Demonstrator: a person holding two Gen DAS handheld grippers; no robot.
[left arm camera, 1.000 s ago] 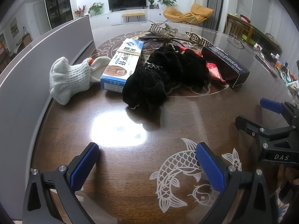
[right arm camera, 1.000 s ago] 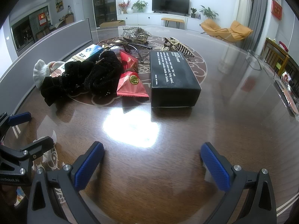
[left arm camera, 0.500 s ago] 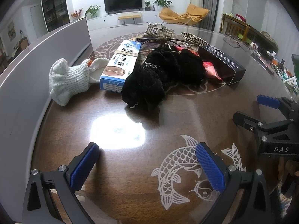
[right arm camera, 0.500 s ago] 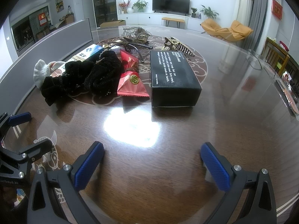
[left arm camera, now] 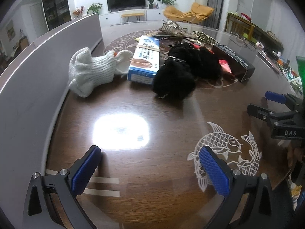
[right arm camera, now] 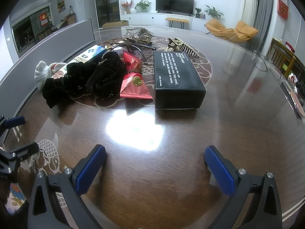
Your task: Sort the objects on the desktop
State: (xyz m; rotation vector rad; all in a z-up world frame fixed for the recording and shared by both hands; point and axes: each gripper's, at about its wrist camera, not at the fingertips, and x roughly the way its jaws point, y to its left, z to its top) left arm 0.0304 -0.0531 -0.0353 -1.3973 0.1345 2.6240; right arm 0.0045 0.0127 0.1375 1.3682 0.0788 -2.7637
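Scrunchies (right arm camera: pixel 83 80), soft black bundles heaped centre-left of the right wrist frame on the surface (right arm camera: pixel 171 143), we judge light and squashable anywhere, while our left gripper (left arm camera: pixel 148 169) and right gripper (right arm camera: pixel 154 164) gape empty.

Home living room — wall television (right arm camera: pixel 174 3), yellow lounge chair (right arm camera: pixel 231 31), potted plants (right arm camera: pixel 142 5), glossy wooden table (right arm camera: pixel 219 129).

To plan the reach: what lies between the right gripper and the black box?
Only bare table between the right gripper and the black box, in the right wrist view.
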